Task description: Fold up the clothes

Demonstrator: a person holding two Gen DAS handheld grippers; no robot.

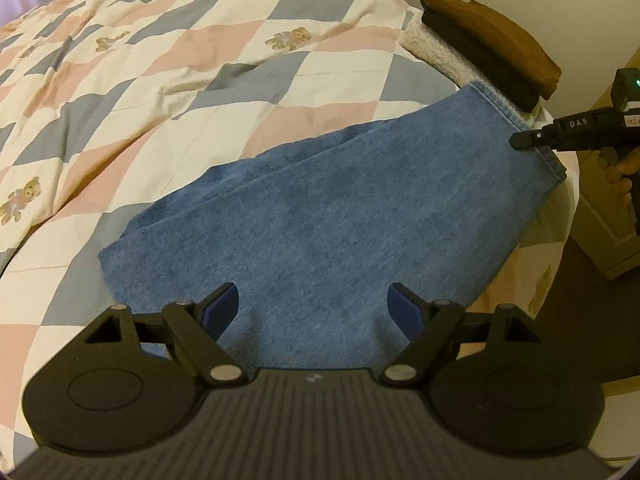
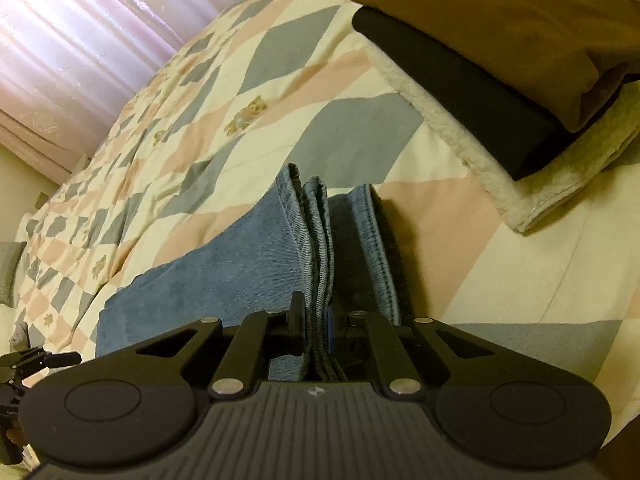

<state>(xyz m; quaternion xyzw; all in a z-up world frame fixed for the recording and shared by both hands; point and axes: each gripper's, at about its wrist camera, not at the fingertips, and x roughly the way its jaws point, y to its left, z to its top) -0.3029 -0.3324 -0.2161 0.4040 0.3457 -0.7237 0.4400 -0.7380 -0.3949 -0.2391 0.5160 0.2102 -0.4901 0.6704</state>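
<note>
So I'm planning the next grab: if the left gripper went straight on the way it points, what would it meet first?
Probably the jeans: the open left gripper points across them, fingers spread just above the denim. Depth is unclear.

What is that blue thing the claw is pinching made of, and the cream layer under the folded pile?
The blue garment looks like washed denim: twill weave, stitched hems, faded matte surface. The right claw is shut on its stacked edges. The cream layer under the folded pile seems to be fleece or sherpa, judging by its nubby pile; I cannot be sure.
</note>
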